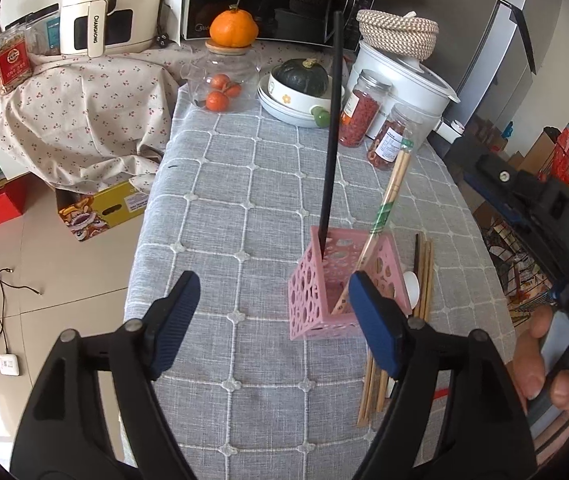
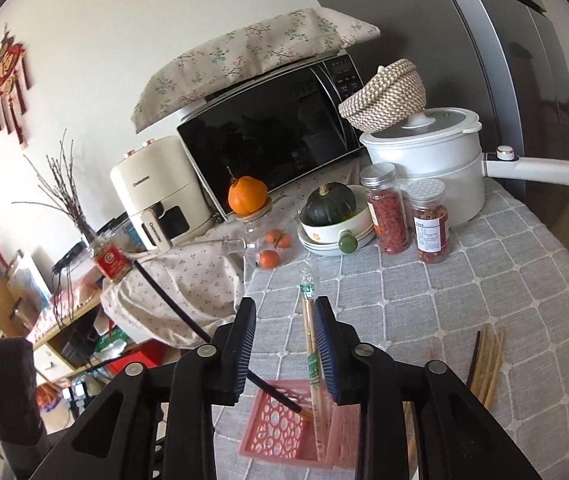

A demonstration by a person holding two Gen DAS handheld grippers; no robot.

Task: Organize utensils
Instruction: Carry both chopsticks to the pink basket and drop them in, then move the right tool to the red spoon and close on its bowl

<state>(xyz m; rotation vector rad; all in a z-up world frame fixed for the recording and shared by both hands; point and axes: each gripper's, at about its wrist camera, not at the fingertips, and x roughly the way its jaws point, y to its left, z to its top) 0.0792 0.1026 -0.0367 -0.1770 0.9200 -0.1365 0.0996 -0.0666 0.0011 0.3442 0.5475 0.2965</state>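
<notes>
Left wrist view
- Pink holder [image 1: 336, 280]: a square openwork basket standing on the grey checked counter [image 1: 244, 184], lower right of centre.
- Holder contents: a long black stick [image 1: 333, 128] leaning up toward the top of the frame, and a wrapped pair of chopsticks [image 1: 390, 196] with a green band, slanting up to the right.
- Loose chopsticks [image 1: 424, 272]: several wooden ones and a dark one lying flat on the counter just right of the holder, beside a white spoon [image 1: 411, 286].
- White bowl stack [image 1: 296, 100]: upper centre, with a dark green squash in it.
- Glass jar [image 1: 222, 76]: small oranges inside, one large orange on its lid.
- Two clear jars [image 1: 364, 108]: reddish dried contents, right of the bowls.
- Left tongs [image 1: 274, 320]: jaws spread wide, nothing between them; the right pad overlaps the holder's near corner in the picture, contact unclear.
- Hand [image 1: 540, 364]: lower right edge, wrapped around the other tool's handle.

Right wrist view
- Pink holder [image 2: 292, 424]: bottom centre, below the jaws, holding the black stick [image 2: 176, 308] and the wrapped chopsticks [image 2: 311, 344].
- Right tongs [image 2: 284, 344]: jaws partly apart; the wrapped chopsticks stand between them close against the right pad, the left pad clear of them.
- Loose chopsticks [image 2: 488, 364]: on the counter [image 2: 484, 280], lower right.
- White pot [image 2: 428, 160]: upper right, a woven basket on its lid.
</notes>
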